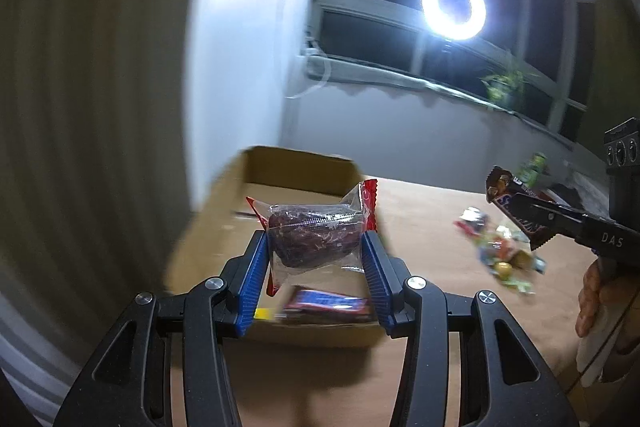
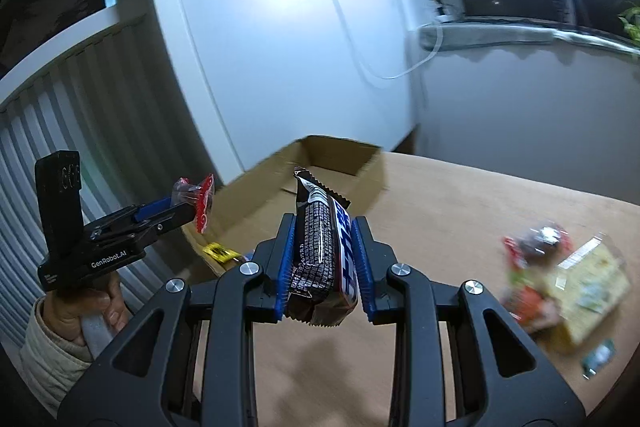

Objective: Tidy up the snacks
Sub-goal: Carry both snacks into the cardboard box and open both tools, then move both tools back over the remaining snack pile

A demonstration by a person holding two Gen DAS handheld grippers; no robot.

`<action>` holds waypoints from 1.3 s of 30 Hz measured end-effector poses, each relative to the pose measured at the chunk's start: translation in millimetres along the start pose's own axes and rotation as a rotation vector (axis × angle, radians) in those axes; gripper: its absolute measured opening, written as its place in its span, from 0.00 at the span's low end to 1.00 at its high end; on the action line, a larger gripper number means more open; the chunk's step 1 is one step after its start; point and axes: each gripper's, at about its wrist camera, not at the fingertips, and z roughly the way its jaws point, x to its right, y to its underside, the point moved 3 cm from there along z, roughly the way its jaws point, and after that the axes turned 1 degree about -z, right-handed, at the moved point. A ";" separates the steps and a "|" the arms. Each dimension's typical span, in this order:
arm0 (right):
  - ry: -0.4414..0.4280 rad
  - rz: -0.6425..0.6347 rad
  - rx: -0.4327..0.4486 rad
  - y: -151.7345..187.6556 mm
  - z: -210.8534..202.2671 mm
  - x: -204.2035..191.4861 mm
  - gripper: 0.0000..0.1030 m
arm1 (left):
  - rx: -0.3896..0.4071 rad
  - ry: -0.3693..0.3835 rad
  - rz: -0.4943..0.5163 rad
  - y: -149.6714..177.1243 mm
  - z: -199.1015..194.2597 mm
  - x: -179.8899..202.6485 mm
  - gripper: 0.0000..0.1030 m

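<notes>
My left gripper (image 1: 315, 245) is shut on a clear packet with red ends holding a dark red snack (image 1: 314, 239), held up in front of an open cardboard box (image 1: 208, 227). Inside the box lies a blue and red wrapper (image 1: 326, 303). My right gripper (image 2: 323, 247) is shut on a brown chocolate bar (image 2: 324, 259), held upright over the table near the box (image 2: 340, 151). In the left wrist view the right gripper (image 1: 532, 215) comes in from the right with the bar (image 1: 516, 207). In the right wrist view the left gripper (image 2: 188, 211) shows at the left with its packet (image 2: 200, 203).
A blurred heap of loose snacks (image 1: 500, 255) lies on the brown table (image 1: 420, 227) right of the box; it appears as snacks (image 2: 560, 267) at the right. A ring light (image 1: 453, 5), a window and a plant (image 1: 504, 83) stand behind. White cabinet doors (image 2: 280, 47) rise behind the box.
</notes>
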 end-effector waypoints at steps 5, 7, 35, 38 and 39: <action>-0.078 -0.001 -0.029 -15.1 42.7 -17.4 0.28 | -0.009 0.005 -0.018 -4.7 2.5 -20.3 0.44; -0.103 -0.005 -0.040 -21.7 57.8 -21.5 0.28 | -0.015 0.043 -0.030 -9.1 7.7 -21.7 0.44; 0.237 -0.045 -0.034 -10.7 41.3 8.8 0.97 | -0.061 -0.073 -0.100 -14.0 13.9 -33.3 0.77; 0.266 -0.014 -0.038 5.8 11.4 21.1 0.97 | -0.044 -0.079 -0.105 -17.8 8.3 -20.7 0.77; 0.283 -0.008 -0.037 11.8 2.3 25.7 0.97 | -0.042 -0.077 -0.104 -18.5 6.0 -14.4 0.77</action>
